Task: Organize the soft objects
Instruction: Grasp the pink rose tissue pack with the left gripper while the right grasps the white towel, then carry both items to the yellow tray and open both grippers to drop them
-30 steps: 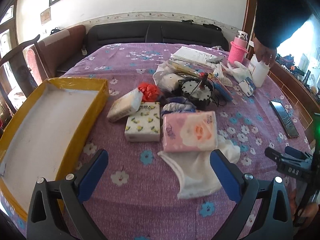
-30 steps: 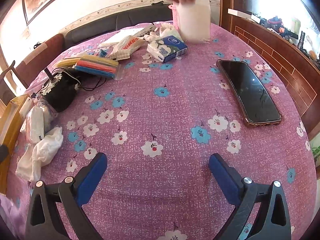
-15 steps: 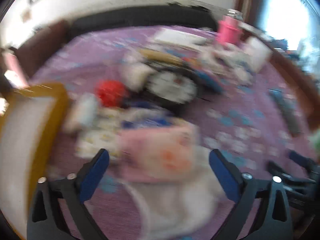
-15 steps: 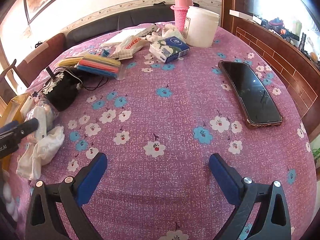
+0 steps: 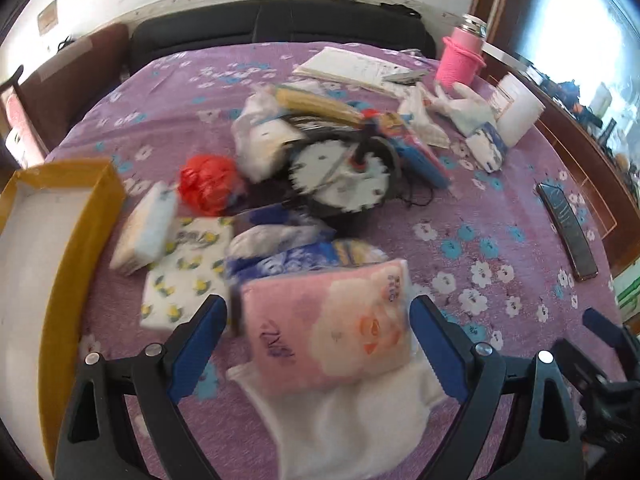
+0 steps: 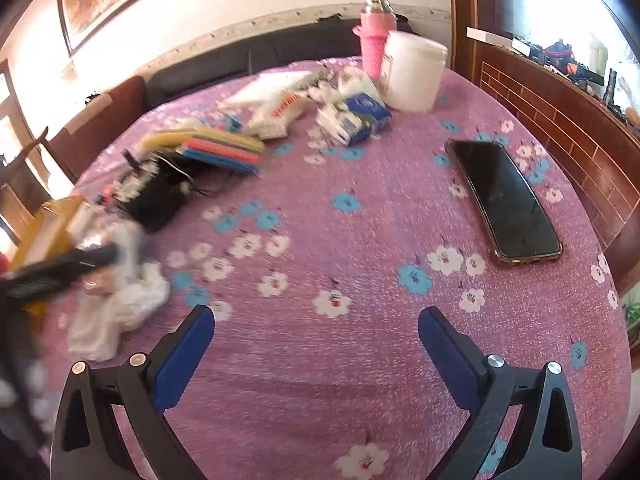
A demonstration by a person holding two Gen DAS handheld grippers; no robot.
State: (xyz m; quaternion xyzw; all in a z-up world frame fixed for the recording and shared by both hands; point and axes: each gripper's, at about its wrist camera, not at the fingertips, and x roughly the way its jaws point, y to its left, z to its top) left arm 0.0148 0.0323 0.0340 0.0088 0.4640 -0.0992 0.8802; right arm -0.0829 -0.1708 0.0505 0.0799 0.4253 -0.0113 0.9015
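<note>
My left gripper (image 5: 318,316) is open, its blue fingers on either side of a pink tissue pack (image 5: 324,324) that lies on a white cloth (image 5: 352,420). Behind it are a blue-white pack (image 5: 288,256), a lemon-print tissue pack (image 5: 184,272), a pale tissue pack (image 5: 146,228) and a red bag (image 5: 206,188). A yellow tray (image 5: 80,232) stands at the left. My right gripper (image 6: 316,332) is open and empty over bare purple tablecloth; the white cloth (image 6: 120,312) shows at its left.
A black device with a white disc (image 5: 344,180) sits mid-table. A phone (image 6: 504,200) lies at the right. A white tub (image 6: 412,70), a pink bottle (image 6: 374,40), a blue tissue pack (image 6: 360,120) and coloured sponges (image 6: 218,148) stand at the back.
My left gripper has moved forward and now straddles the pink tissue pack. A hand set the white tub down at the back and left. My right gripper has shifted slightly.
</note>
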